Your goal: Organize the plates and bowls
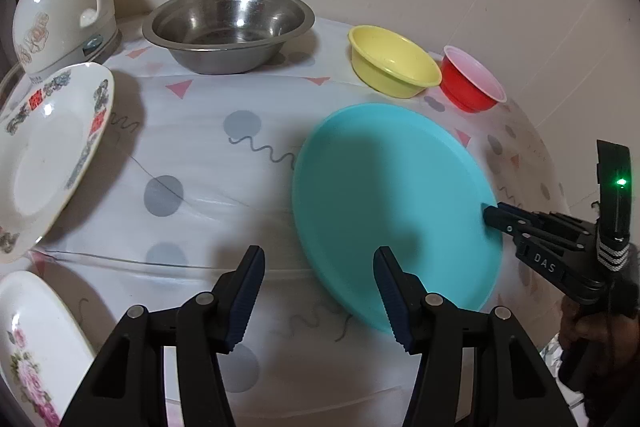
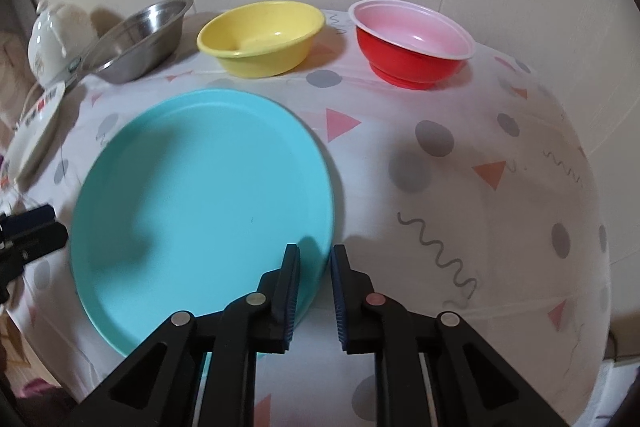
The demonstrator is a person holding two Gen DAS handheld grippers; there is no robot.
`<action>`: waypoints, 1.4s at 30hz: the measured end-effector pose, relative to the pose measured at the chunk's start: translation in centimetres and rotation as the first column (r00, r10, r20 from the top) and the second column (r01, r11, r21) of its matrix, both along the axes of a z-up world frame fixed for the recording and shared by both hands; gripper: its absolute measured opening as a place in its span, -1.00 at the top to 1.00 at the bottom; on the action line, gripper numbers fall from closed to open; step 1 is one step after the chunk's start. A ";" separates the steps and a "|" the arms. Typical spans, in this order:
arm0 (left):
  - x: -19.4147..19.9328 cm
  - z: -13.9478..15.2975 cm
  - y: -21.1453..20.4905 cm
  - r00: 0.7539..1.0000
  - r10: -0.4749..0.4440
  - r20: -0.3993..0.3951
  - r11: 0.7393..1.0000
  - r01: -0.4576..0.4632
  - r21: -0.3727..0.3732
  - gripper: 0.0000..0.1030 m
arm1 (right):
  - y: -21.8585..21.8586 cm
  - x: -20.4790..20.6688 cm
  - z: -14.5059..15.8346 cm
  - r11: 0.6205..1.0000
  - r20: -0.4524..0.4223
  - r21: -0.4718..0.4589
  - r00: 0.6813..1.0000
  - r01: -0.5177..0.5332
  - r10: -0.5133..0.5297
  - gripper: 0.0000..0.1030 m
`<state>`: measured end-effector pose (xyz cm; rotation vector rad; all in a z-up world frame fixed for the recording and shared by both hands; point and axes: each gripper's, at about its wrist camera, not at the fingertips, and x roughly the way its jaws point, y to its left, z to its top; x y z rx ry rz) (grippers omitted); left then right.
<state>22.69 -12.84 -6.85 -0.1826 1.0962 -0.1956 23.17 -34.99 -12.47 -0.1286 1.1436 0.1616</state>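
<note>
Pinching the turquoise plate point(image 2: 200, 203) rim, right hand-held gripper point(image 2: 315, 291) nearly closed; light, stiff, slippery plastic; left hand-held gripper point(image 1: 318, 301) wide open, empty beside it.

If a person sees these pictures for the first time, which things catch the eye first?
The large turquoise plastic plate dominates mid-table, its near right rim gripped between the right tongs. Behind it against the wall stand a stainless steel bowl, a yellow plastic bowl and a red plastic bowl with white inside.
</note>
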 end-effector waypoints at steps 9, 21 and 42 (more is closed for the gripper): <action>-0.1 0.8 1.6 0.998 -0.057 0.030 0.998 0.057 -0.005 -0.17 | 1.4 -1.1 0.1 0.998 -0.017 -0.060 1.000 -0.003 0.002 0.67; -2.0 2.9 7.7 0.994 -0.051 0.099 0.999 0.050 0.015 -0.28 | 2.8 -1.9 3.8 0.979 0.121 -0.051 0.974 0.196 -0.189 0.20; -4.2 3.9 29.4 0.926 0.356 0.126 0.934 -0.356 -0.021 -0.24 | 25.1 3.1 1.3 0.817 -0.053 0.556 0.974 -0.155 0.221 0.25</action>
